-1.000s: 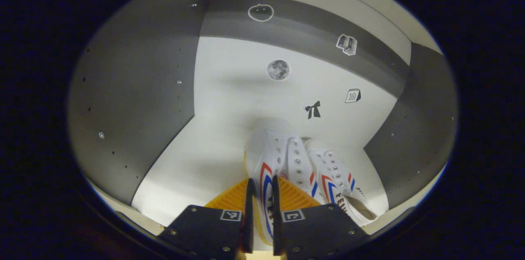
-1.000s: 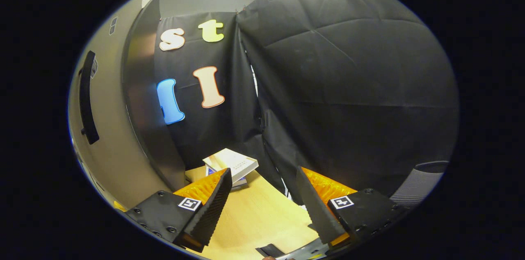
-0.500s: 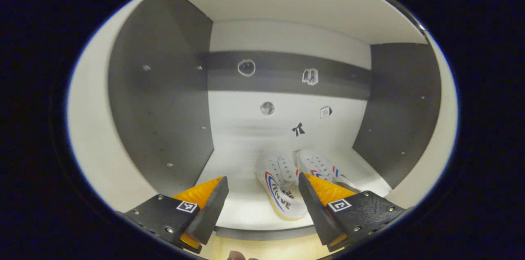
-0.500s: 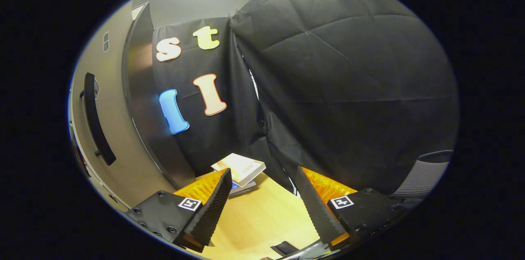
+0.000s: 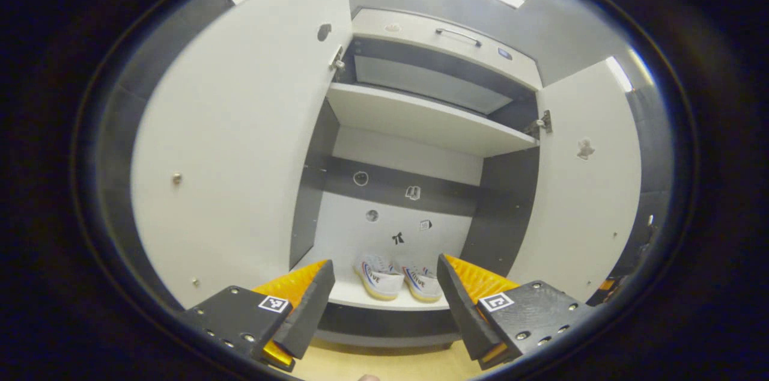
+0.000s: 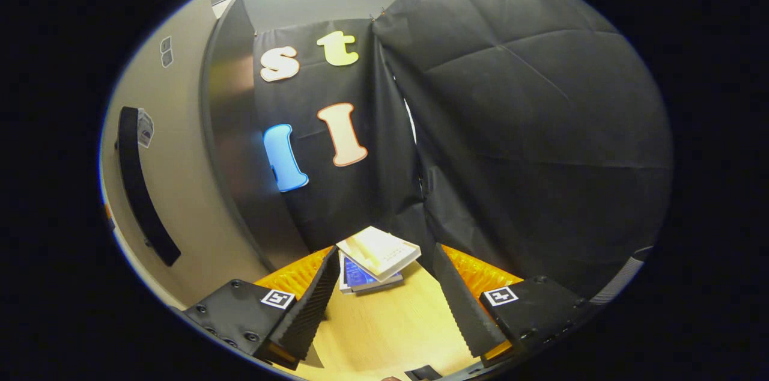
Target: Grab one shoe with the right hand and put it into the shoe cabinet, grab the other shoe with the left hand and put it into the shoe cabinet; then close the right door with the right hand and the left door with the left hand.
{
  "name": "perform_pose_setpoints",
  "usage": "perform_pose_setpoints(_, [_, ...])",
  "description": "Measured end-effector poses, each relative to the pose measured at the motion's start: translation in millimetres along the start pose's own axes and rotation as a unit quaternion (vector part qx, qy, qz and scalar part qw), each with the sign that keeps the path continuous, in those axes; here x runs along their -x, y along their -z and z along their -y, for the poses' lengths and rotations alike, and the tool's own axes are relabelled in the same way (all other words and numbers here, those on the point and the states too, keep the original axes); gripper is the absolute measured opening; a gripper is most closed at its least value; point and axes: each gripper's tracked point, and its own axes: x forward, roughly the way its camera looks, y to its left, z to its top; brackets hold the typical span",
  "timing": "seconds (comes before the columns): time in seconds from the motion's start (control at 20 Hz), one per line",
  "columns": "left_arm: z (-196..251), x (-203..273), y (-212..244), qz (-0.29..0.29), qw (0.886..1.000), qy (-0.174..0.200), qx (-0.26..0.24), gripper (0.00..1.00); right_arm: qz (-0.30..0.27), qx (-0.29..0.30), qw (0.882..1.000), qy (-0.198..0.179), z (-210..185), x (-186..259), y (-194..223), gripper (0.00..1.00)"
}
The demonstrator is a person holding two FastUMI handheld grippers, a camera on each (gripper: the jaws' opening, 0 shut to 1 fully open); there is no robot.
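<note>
Left gripper (image 5: 384, 303) wide open, empty, right gripper (image 6: 381, 300) likewise, shoes (image 5: 399, 277) shelved

1. You see two white shoes (image 5: 399, 277) with red and blue stripes, side by side on the cabinet's (image 5: 420, 122) bottom shelf, heels toward you.
2. Your left door (image 5: 240, 140) and right door (image 5: 586, 188) stand wide open.

Right gripper (image 6: 384, 303), jaws apart, faces stacked books (image 6: 375, 258).

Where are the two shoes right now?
In the left gripper view, both shoes sit side by side on the cabinet's bottom shelf, below the bow sticker, between the open doors.
</note>
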Motion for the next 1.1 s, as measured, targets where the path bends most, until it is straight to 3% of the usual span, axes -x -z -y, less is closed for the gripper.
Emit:
perform_pose_setpoints(0.1, [-8, 29, 5, -0.001, 0.999, -0.033, -0.033, 0.98, 0.012, 0.021, 1.0, -0.016, -10, -15, -11, 0.98])
perform_pose_setpoints(0.25, [-11, 60, 13, -0.005, 0.998, -0.065, -0.017, 0.99, 0.017, 0.054, 0.997, -0.045, -24, -36, -18, 0.98])
perform_pose_setpoints(0.3, [-12, 68, 17, -0.005, 0.997, -0.077, -0.01, 0.99, 0.017, 0.061, 0.996, -0.058, -31, -41, -19, 0.92])
perform_pose_setpoints(0.5, [-29, 96, 34, -0.018, 0.991, -0.132, -0.021, 0.99, 0.006, 0.082, 0.991, -0.105, -57, -42, -19, 0.98])
perform_pose_setpoints(0.55, [-31, 99, 38, -0.026, 0.99, -0.136, -0.017, 0.99, -0.004, 0.072, 0.99, -0.125, -66, -38, -15, 0.93])
perform_pose_setpoints(0.75, [-37, 103, 50, -0.045, 0.99, -0.137, -0.001, 0.98, -0.007, 0.046, 0.988, -0.15, -73, -16, -29, 0.98])
perform_pose_setpoints(1.1, [-43, 95, 31, -0.049, 0.996, -0.073, 0.019, 0.99, 0.049, 0.033, 0.987, -0.15, -104, 39, -63, 0.98])
